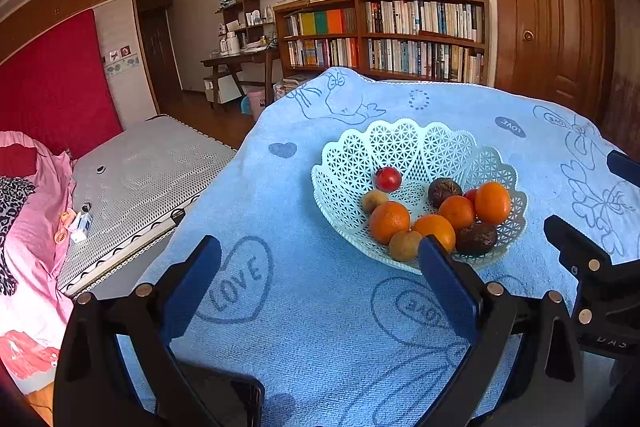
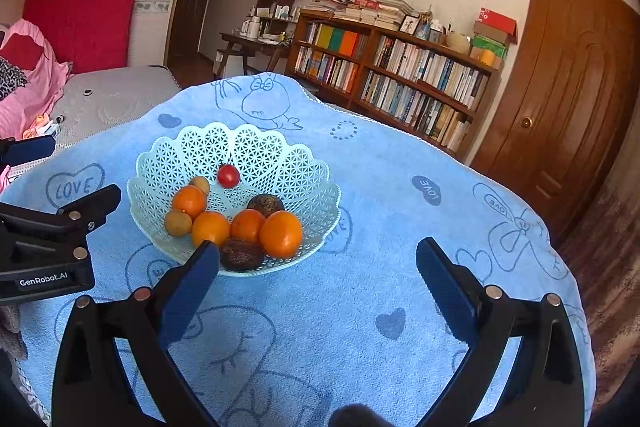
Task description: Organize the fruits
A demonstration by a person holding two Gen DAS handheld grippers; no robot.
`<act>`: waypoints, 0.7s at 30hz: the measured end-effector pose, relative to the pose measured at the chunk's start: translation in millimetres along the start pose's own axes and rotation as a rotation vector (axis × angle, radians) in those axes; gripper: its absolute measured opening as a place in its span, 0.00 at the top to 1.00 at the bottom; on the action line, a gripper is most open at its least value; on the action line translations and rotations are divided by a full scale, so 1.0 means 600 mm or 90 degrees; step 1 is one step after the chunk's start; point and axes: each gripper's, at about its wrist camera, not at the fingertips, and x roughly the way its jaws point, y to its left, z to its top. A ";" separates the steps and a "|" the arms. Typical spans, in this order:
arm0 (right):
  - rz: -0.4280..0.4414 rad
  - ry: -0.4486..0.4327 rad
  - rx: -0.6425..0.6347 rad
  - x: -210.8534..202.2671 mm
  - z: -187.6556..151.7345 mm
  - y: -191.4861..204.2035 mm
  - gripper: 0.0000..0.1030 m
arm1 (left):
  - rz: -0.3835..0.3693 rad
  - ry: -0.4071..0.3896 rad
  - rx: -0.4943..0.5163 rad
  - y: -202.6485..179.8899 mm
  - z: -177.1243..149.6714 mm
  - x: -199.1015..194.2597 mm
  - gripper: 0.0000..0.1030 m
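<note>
**Both grippers wide open, holding nothing**

The left gripper [image 1: 320, 283] sat with its blue-padded fingers [image 1: 192, 287] spread far apart and nothing between them. Same deal with the right gripper [image 2: 318, 283]: fingers [image 2: 448, 291] wide, empty. The two were side by side, both pointing forward, each one peeking into the edge of the other's view.

Fruits [image 2: 236, 223] lie in the basket [image 2: 256, 151] on the towel [image 2: 400, 227].
</note>
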 end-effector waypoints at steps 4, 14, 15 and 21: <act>0.002 0.003 -0.001 0.000 0.000 0.001 0.05 | 0.002 0.001 0.006 -0.003 0.000 0.000 0.03; 0.006 0.005 -0.005 -0.001 -0.004 0.005 0.05 | -0.004 0.004 0.020 -0.011 -0.004 0.002 0.03; 0.006 0.005 -0.004 -0.001 -0.004 0.004 0.05 | -0.004 0.004 0.021 -0.012 -0.004 0.002 0.03; 0.011 0.007 -0.002 0.001 -0.005 0.004 0.05 | -0.005 0.005 0.024 -0.015 -0.005 0.003 0.03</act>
